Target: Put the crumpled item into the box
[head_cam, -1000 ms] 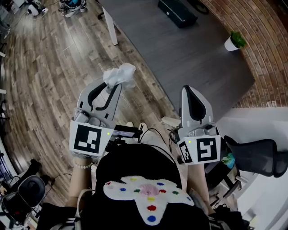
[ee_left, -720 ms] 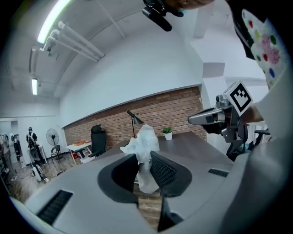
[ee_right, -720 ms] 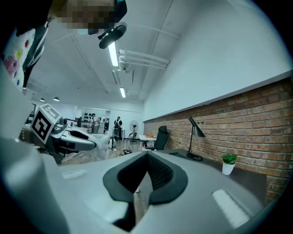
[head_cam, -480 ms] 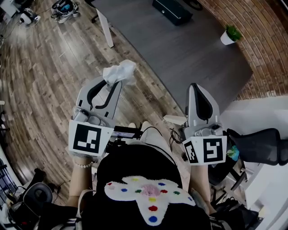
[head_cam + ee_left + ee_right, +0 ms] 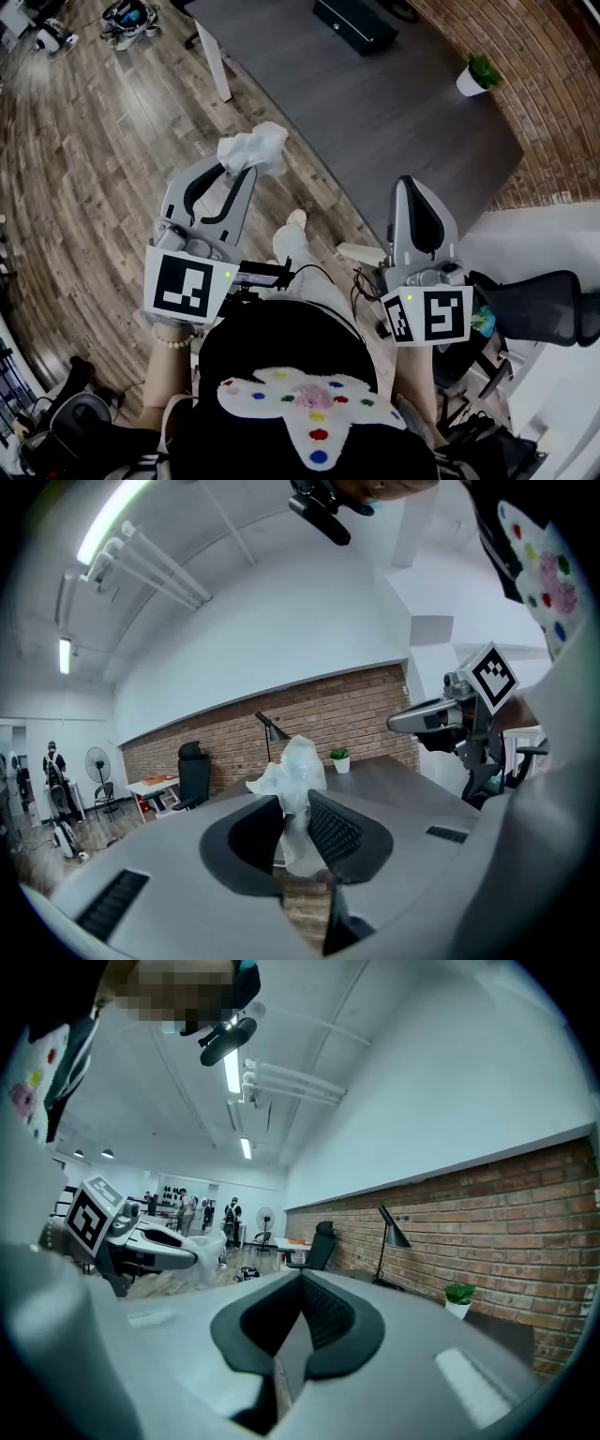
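There are 2 grippers, each with 1 marker cube at its back, and 1 crumpled item. The left gripper (image 5: 236,174) is clamped on the crumpled item (image 5: 251,148), a wad of thin white plastic or paper. In the left gripper view the wad (image 5: 292,785) sits pinched between the 2 ribbed pads and bulges out above them. It is held in the air above the wood floor (image 5: 94,187), close to the edge of the grey carpet (image 5: 375,112). The right gripper (image 5: 413,187) is clenched on nothing; the right gripper view shows its pads pressed together (image 5: 298,1324) with no gap. The 2 grippers are well apart, side by side, with the person's 1 visible foot (image 5: 292,230) on the floor between them. Further off on the carpet lies 1 black case (image 5: 361,21), not near the wad, and whether it is open I cannot tell. 1 potted plant (image 5: 475,75) stands by the brick wall (image 5: 553,94), 1 floor lamp (image 5: 392,1232) along that same wall, and 1 white table leg (image 5: 220,70) at the carpet's edge. 1 black office chair (image 5: 539,314) is just beside the right gripper, and 1 standing fan (image 5: 97,761) shows far back in the room. Nothing stands on the floor between the wad and the case.
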